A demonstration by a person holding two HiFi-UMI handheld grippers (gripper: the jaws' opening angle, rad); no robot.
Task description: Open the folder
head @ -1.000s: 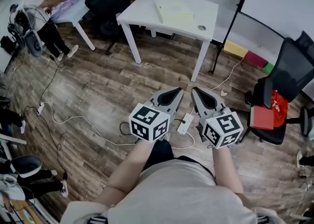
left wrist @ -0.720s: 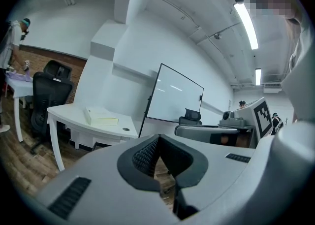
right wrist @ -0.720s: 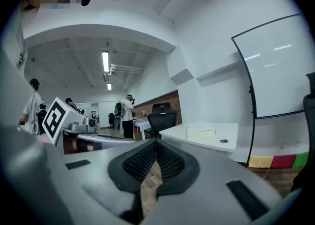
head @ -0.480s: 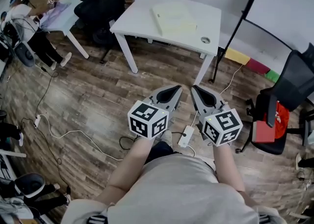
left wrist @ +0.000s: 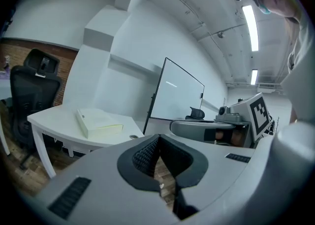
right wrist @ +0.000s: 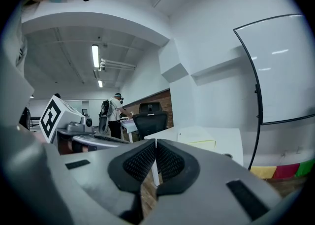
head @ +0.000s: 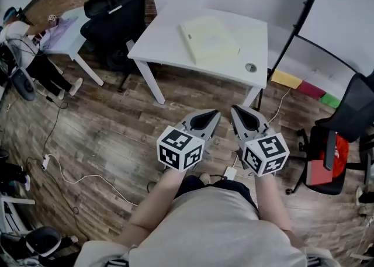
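A pale yellow folder [head: 209,41] lies closed on the white table [head: 169,47] ahead; it also shows in the left gripper view as a folder [left wrist: 98,120] and in the right gripper view as a folder [right wrist: 199,138]. My left gripper [head: 215,114] and right gripper [head: 235,110] are held side by side over the wooden floor, well short of the table and pointing toward it. Both are shut with nothing between the jaws, as the left gripper [left wrist: 158,138] and right gripper [right wrist: 156,143] views show close up.
A black office chair [head: 114,17] stands left of the table, and a whiteboard stand [head: 298,26] to its right. A second chair [head: 333,155] with red items is at the right. A power strip [head: 229,173] and cables lie on the floor. A person [head: 29,55] is at the far left.
Both grippers have travelled forward together, staying shut. The table and folder now sit lower in the head view and closer to the grippers; the power strip has slid back under them.
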